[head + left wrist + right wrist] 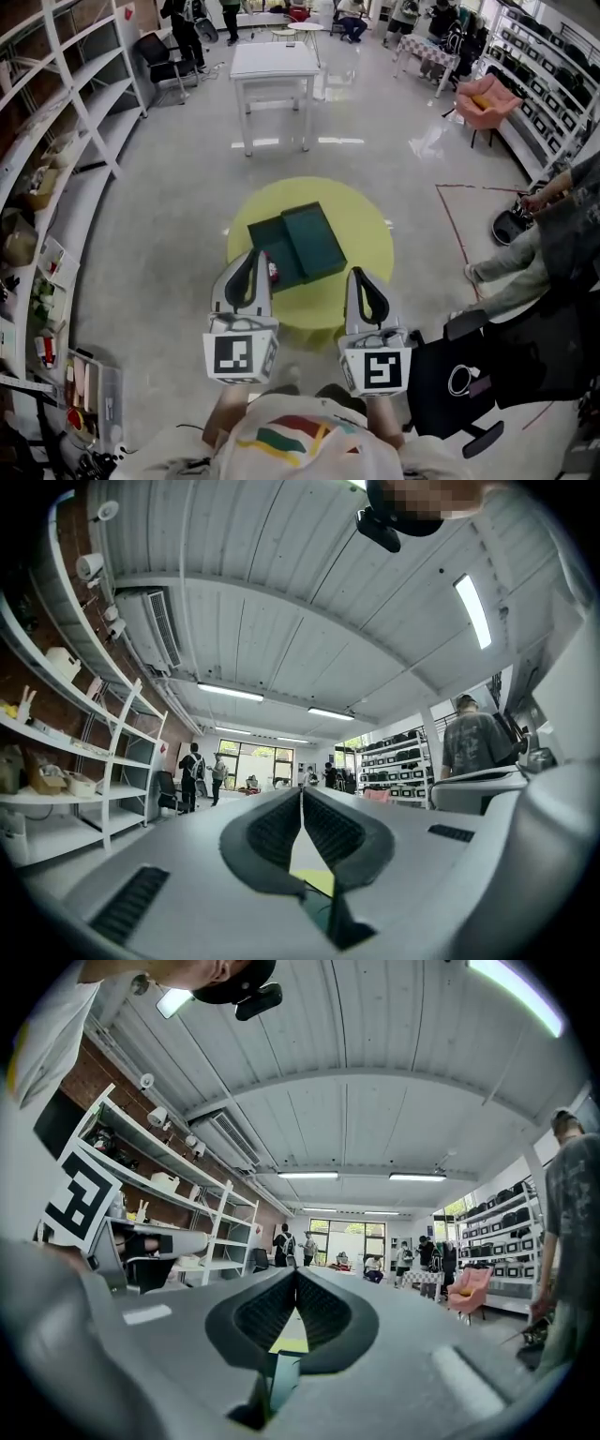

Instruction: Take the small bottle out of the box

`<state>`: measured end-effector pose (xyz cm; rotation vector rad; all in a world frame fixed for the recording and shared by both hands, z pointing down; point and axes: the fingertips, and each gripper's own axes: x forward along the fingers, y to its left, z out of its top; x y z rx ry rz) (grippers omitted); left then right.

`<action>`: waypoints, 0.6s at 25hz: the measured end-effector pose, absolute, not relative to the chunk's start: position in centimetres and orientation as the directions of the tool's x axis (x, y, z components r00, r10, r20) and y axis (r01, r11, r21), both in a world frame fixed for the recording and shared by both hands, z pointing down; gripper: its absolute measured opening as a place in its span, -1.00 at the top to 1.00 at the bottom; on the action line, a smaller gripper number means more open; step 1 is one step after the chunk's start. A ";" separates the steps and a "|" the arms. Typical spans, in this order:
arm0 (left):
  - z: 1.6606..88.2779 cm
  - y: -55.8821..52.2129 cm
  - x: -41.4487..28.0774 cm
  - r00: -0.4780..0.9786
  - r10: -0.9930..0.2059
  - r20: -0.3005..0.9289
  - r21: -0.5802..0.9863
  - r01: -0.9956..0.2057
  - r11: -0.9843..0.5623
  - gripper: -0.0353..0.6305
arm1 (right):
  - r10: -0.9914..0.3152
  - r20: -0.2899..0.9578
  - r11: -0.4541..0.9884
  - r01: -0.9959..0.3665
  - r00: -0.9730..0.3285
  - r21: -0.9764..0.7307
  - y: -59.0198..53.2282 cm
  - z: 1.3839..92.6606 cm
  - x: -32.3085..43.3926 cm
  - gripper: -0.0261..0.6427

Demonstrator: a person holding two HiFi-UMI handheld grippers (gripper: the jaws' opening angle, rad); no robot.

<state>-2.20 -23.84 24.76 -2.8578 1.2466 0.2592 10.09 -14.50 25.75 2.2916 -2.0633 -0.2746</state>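
One dark green box sits on the round yellow table. Its matching lid lies tilted across the 3 o'clock half of the tray. In the uncovered part, toward the tray's 6 o'clock edge, I see the small bottle as a red-and-white speck. It is too small for me to tell whether it stands or lies.

The left gripper has its jaws pressed together with nothing between them. In the head view its tip sits just beside the bottle, at the bottle's 9 o'clock; I cannot tell whether they touch. The right gripper is also closed and empty. It is over the table's near edge at the box's 5 o'clock, apart from the box.

The lid hides the rest of the tray interior, and the left gripper covers the tray's near-left corner. Both gripper views tilt up toward the ceiling and the far end of the room. Each shows only a sliver of yellow table and green box under the closed jaws, and neither shows the bottle.

Beyond the yellow table at 12 o'clock stands a white table. A pink armchair is at 2 o'clock, and open shelving runs along the 9 o'clock side. A person is cut off by the frame at 3 o'clock, beside a red line on the floor.
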 end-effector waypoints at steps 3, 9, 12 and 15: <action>25.6 -25.7 -1.5 0.656 -0.743 -0.130 0.055 -0.744 -0.666 0.83 | -0.993 -0.089 -0.090 -0.985 0.078 0.147 -16.4 26.1 10.8 0.91; 27.2 -26.9 0.3 0.608 -0.790 -0.085 0.054 -0.788 -0.613 0.83 | -0.998 -0.054 -0.020 -0.993 0.014 0.113 -18.7 28.0 13.1 0.91; 26.8 -27.5 1.1 0.551 -0.830 -0.089 0.058 -0.829 -0.556 0.83 | -0.997 -0.060 0.049 -0.992 -0.056 0.121 -20.2 27.5 14.2 0.91; 26.7 -28.5 1.5 0.494 -0.863 -0.101 0.062 -0.863 -0.501 0.83 | -0.991 -0.071 0.105 -0.987 -0.114 0.123 -22.0 27.3 15.1 0.91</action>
